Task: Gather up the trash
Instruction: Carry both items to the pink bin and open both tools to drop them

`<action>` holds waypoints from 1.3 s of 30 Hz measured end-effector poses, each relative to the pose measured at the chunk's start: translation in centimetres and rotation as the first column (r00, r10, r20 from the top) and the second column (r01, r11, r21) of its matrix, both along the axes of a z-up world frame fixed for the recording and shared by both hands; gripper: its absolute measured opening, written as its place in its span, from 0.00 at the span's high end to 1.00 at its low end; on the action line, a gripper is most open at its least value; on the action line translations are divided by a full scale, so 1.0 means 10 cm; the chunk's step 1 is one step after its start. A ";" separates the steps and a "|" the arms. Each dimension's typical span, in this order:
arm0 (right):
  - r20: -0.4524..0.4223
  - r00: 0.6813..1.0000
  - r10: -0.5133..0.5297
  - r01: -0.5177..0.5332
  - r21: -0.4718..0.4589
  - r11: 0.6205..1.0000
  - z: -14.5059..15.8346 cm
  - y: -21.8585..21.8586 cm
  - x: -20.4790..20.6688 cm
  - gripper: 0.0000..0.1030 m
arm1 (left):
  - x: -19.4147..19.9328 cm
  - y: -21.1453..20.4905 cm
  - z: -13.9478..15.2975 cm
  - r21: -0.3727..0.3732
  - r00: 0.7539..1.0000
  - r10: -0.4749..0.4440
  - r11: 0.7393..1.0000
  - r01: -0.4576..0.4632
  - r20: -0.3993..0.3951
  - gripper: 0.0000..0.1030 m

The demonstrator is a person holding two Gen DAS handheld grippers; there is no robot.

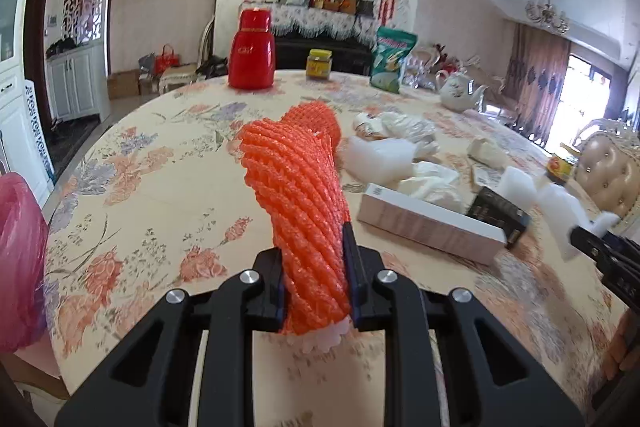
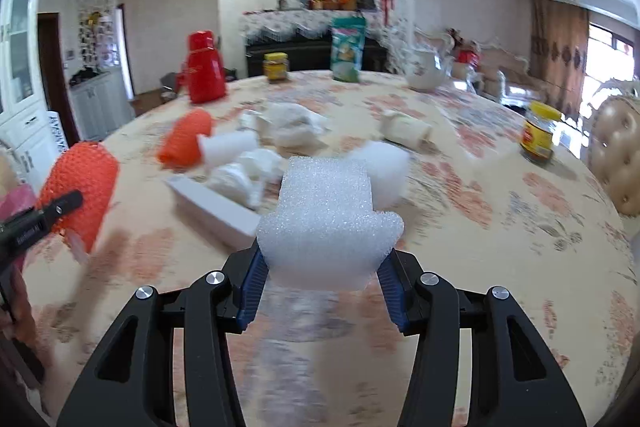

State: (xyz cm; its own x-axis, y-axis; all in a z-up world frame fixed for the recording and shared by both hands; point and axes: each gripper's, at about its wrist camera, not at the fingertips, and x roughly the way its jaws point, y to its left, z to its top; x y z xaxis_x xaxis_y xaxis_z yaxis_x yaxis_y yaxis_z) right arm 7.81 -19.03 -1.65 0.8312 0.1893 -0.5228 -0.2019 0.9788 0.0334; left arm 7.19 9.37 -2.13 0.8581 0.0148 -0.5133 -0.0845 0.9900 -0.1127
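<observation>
The left claw [image 1: 314, 283] is clamped on an orange foam net sleeve [image 1: 298, 195], held above the flower-patterned counter [image 1: 160, 163]. The right claw [image 2: 320, 281] grips a white foam block [image 2: 328, 223], also lifted clear of the cloth. More trash lies in the middle of the counter: a 2nd orange net [image 2: 184, 141], crumpled white wrappers [image 2: 292, 125], a long white box [image 2: 216, 211] and foam pieces. A red thermos [image 1: 252, 51] stands at the far edge.
</observation>
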 end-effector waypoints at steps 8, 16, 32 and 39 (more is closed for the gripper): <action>0.052 0.990 0.132 -0.133 0.003 0.991 0.11 0.60 -0.24 0.53 | -0.44 -0.08 0.07 0.070 0.994 -0.023 0.997 0.015 0.105 0.79; 0.099 0.949 0.299 -0.299 -0.019 0.954 0.25 1.27 -0.40 0.53 | -0.75 0.24 0.14 0.115 0.987 0.057 0.991 -0.074 0.147 0.79; 0.143 0.707 0.693 -0.697 -0.031 0.717 0.51 3.04 -0.56 0.52 | -1.57 1.79 0.33 0.138 0.902 0.400 0.896 -0.422 0.165 0.78; 0.099 0.571 0.815 -0.818 -0.008 0.575 0.43 3.90 -0.53 0.52 | -1.69 2.66 0.27 0.116 0.873 0.484 0.865 -0.488 0.058 0.78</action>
State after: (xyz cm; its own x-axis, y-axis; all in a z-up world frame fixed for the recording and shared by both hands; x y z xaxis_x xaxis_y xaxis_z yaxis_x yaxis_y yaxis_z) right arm 2.50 20.00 2.63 0.3529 0.8261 -0.4394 -0.9185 0.3955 0.0059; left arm -9.69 35.98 0.57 0.7387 0.4952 -0.4572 -0.5574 0.8303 -0.0013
